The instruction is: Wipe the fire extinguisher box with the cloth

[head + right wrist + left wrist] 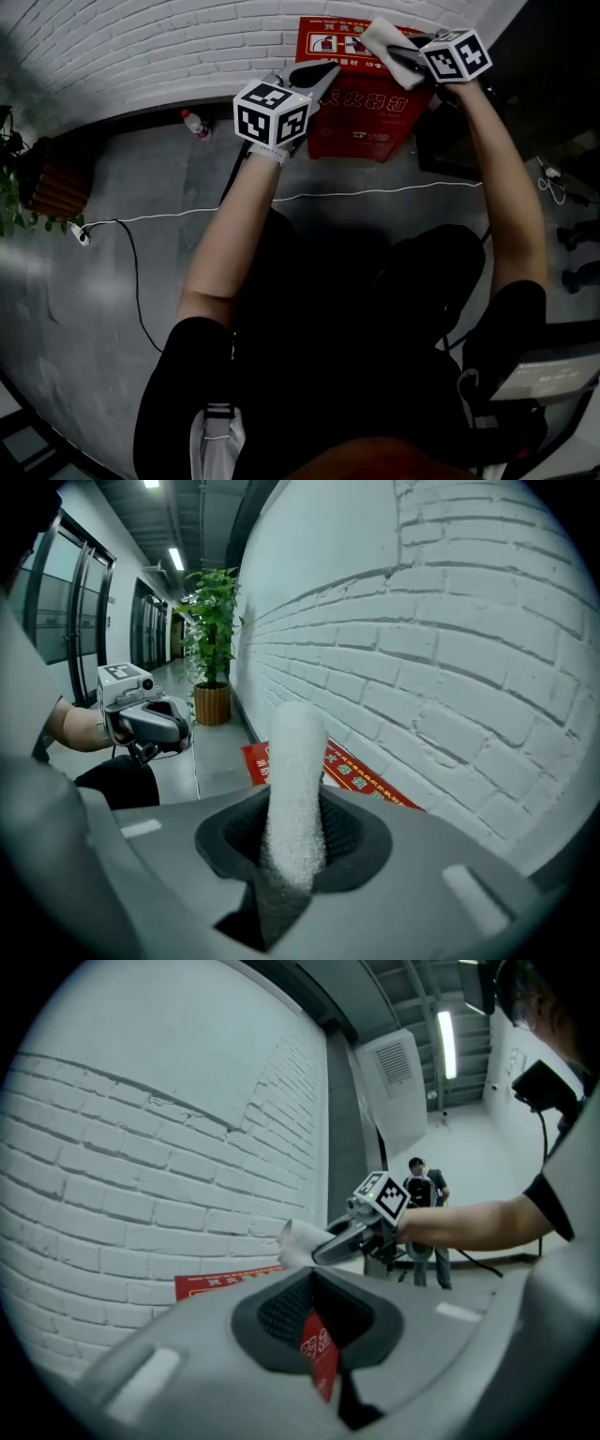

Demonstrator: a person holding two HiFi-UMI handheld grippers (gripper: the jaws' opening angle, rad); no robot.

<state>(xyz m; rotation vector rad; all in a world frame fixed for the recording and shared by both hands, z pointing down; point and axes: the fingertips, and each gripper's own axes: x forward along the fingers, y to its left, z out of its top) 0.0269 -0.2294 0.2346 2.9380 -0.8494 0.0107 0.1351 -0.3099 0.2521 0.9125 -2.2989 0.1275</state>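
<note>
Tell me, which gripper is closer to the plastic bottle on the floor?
Left. The left gripper is by the left end of the red box, the side where the bottle lies. The right gripper, holding the cloth, is over the box's right end, farther away.

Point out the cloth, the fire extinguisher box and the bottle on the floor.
cloth (295, 780): right gripper view, middle of the white roll.
fire extinguisher box (366, 131): head view, its red front face.
bottle (195, 124): head view, middle of its body.
</note>
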